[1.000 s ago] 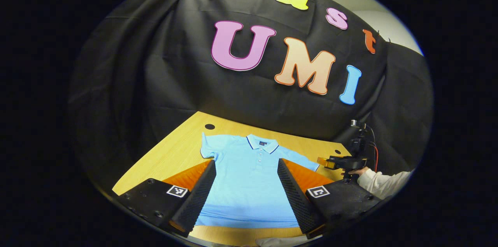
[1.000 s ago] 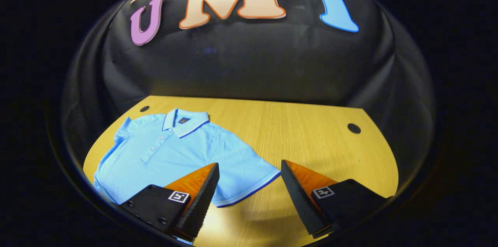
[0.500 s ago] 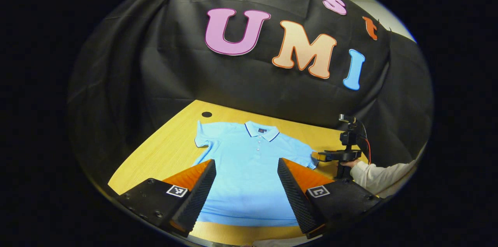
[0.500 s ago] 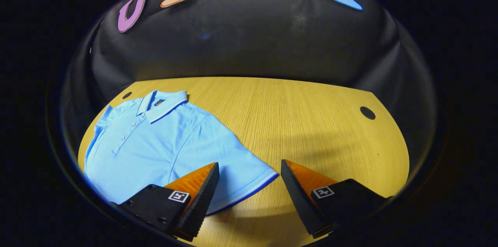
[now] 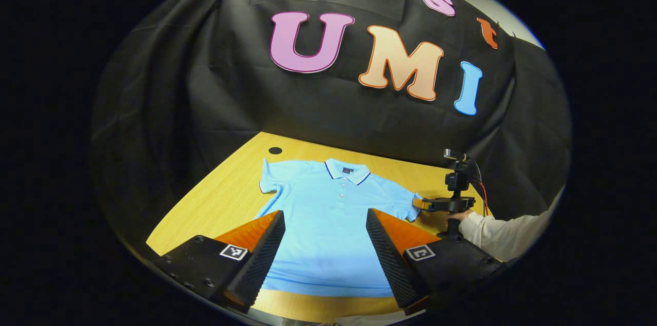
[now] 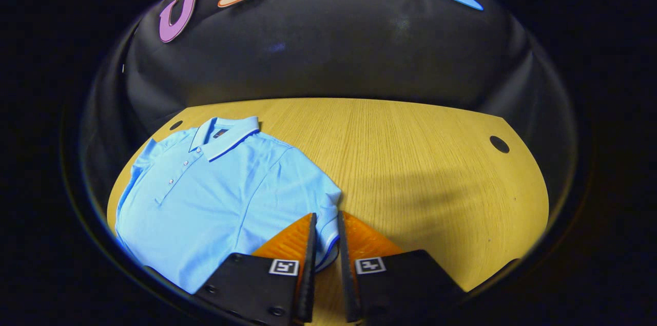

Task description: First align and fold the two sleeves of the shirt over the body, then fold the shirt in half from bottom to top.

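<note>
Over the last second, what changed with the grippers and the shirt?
The right gripper closed from wide open onto the sleeve edge, bunching it slightly inward. The left gripper stayed open above the shirt, shifting only a little. The shirt's body stayed flat on the table.

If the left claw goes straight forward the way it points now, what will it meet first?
Most likely the blue polo shirt: the left claw is open and aimed over the shirt's body toward the collar. Its height above the cloth is hard to judge; if it passes above, the black cloth wall comes next.
</note>
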A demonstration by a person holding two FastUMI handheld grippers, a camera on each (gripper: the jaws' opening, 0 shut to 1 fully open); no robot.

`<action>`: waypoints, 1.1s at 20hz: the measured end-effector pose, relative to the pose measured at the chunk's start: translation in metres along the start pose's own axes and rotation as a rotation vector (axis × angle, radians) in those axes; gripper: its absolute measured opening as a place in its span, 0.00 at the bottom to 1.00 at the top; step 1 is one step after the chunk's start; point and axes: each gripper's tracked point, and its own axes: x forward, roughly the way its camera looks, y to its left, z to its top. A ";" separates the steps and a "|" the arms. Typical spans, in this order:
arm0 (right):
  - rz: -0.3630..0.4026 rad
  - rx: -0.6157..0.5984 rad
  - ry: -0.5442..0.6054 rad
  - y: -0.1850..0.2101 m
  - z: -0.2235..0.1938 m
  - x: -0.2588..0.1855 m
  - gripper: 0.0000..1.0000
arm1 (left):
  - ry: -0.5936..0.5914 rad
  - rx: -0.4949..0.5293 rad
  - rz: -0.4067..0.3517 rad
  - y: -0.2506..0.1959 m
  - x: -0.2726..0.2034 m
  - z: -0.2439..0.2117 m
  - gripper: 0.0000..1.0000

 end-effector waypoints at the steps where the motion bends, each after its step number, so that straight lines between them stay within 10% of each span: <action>1: -0.008 0.001 0.001 0.002 0.000 0.002 0.14 | 0.001 0.001 0.000 0.000 -0.001 0.000 0.95; 7: 0.008 0.107 -0.089 0.030 0.039 -0.012 0.07 | 0.003 -0.020 -0.014 0.004 -0.001 -0.002 0.95; 13: 0.189 0.203 -0.144 0.134 0.076 -0.021 0.07 | 0.016 -0.034 -0.077 0.011 0.014 -0.003 0.95; 22: 0.240 0.286 -0.062 0.224 0.051 0.025 0.11 | 0.032 -0.045 -0.148 0.064 0.050 0.011 0.95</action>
